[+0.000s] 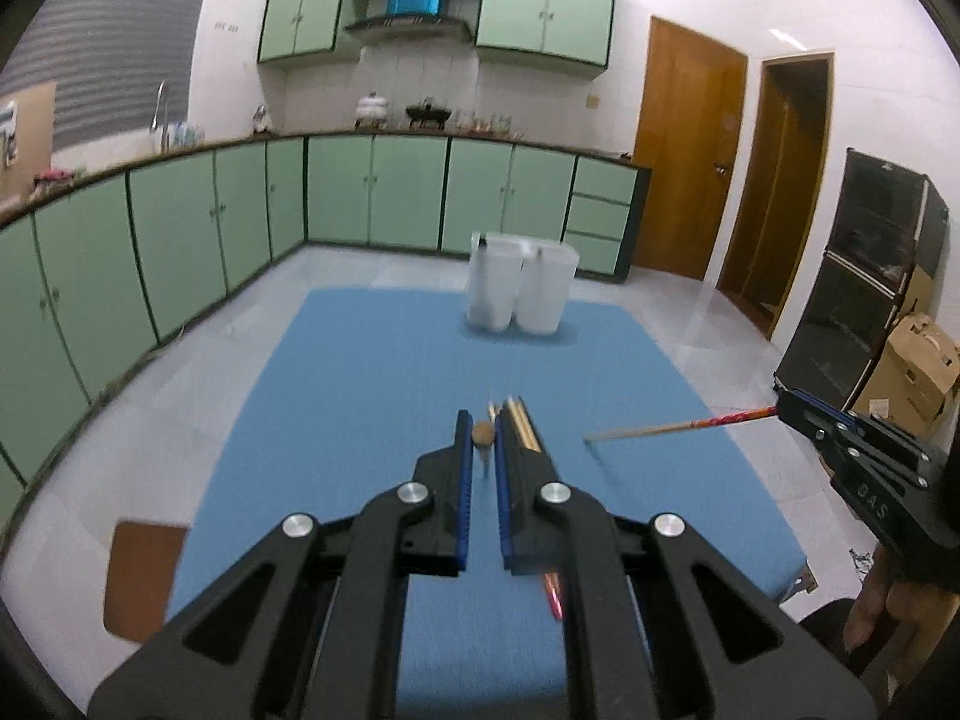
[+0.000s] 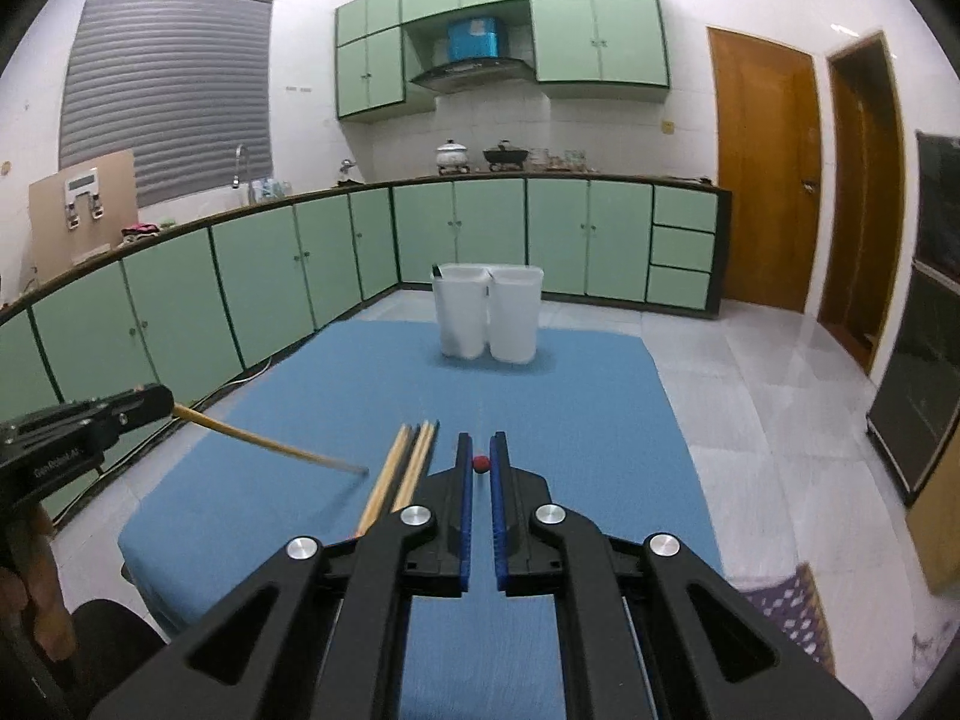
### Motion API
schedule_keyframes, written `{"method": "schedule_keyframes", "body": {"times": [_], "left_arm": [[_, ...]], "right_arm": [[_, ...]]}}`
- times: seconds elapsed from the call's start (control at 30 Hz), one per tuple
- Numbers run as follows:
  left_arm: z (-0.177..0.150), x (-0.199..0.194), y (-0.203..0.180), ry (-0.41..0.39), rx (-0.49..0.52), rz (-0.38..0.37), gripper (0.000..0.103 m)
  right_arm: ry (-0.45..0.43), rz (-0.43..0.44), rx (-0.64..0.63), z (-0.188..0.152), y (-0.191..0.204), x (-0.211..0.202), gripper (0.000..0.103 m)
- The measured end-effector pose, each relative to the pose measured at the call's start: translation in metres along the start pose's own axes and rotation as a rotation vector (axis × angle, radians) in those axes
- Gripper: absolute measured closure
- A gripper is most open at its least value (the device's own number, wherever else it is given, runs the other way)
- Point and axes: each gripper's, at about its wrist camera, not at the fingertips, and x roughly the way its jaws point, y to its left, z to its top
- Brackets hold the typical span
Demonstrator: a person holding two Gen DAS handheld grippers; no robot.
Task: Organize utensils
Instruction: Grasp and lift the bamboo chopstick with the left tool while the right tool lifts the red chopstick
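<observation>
My left gripper (image 1: 482, 429) is shut on a plain wooden chopstick (image 1: 482, 435), seen end-on between its fingertips; from the right wrist view (image 2: 270, 447) this chopstick points down at the blue mat. My right gripper (image 2: 480, 450) is shut on a red-patterned chopstick (image 2: 480, 463), which shows side-on in the left wrist view (image 1: 678, 425). Several bamboo chopsticks (image 2: 402, 471) lie together on the blue mat (image 2: 540, 396); they also show in the left wrist view (image 1: 523, 423). Two white utensil holders (image 2: 487, 312) stand side by side at the mat's far end.
The mat covers a small table with tiled floor around it. Green cabinets run along the left and back walls. A black cabinet (image 1: 864, 276) and a cardboard box (image 1: 918, 372) stand to the right. A red-patterned utensil (image 1: 553, 594) lies under my left gripper.
</observation>
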Motion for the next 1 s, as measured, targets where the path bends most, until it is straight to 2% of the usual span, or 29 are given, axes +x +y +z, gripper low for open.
{"method": "schedule_keyframes", "body": {"times": [0.17, 0.6, 0.8, 1.0], "left_arm": [[0.034, 0.01, -0.004, -0.016, 0.037, -0.02, 0.097], [0.107, 0.06, -0.003, 0.033, 0.105, -0.086, 0.097], [0.156, 0.086, -0.006, 0.016, 0.122, -0.081, 0.097], [0.22, 0.111, -0.015, -0.056, 0.109, -0.069, 0.097]], "right_arm": [[0.053, 0.027, -0.049, 0.043, -0.005, 0.021, 0.098], [0.197, 0.098, -0.096, 0.132, -0.009, 0.077, 0.098], [0.195, 0.099, -0.114, 0.178, -0.008, 0.089, 0.098], [0.159, 0.085, -0.083, 0.24, -0.019, 0.109, 0.098]]}}
